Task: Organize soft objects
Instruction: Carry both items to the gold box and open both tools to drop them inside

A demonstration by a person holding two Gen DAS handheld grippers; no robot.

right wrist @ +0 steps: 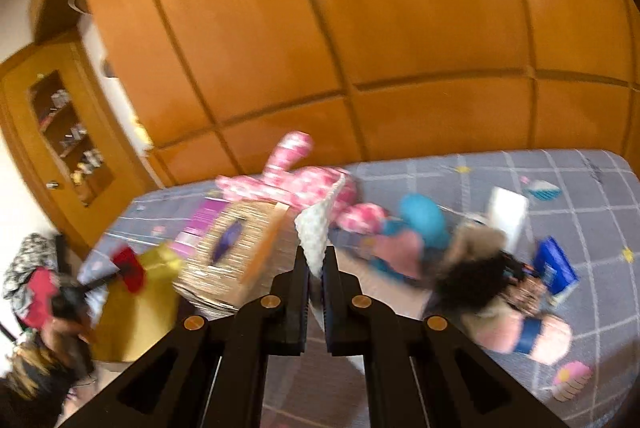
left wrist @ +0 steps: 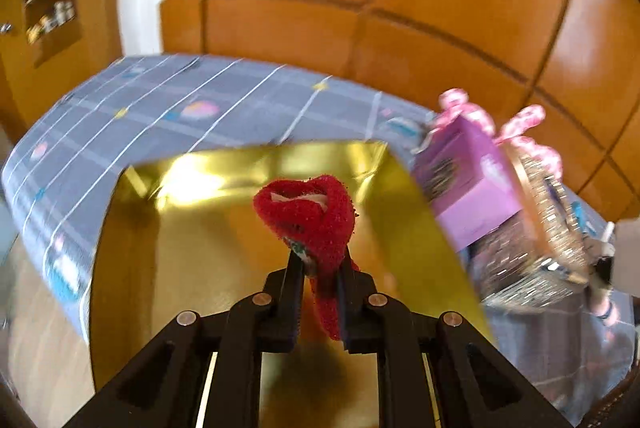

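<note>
Both grippers lifted above the grey checked bedspread [left wrist: 224, 99], each pinching something soft

The left gripper [left wrist: 318, 260] points forward and slightly down over the open gold box [left wrist: 404, 224], its black fingers clamped on a fuzzy red cloth [left wrist: 316, 220] that bunches up above the tips and trails down between them — the cloth hangs over the box's shiny inside, clear of the walls. Just right of the gold box sits a purple box [left wrist: 472, 183] beside a glittery one [left wrist: 536, 252]. The right gripper [right wrist: 316, 262] is held level, aimed across the bed, jaws nearly together on a white dimpled fabric [right wrist: 318, 228]. Beyond it, right of the gold box [right wrist: 132, 312], lie a pink patterned plush [right wrist: 304, 179], a blue soft toy [right wrist: 424, 220] and a dark-haired doll [right wrist: 476, 276] on the bedspread
</note>
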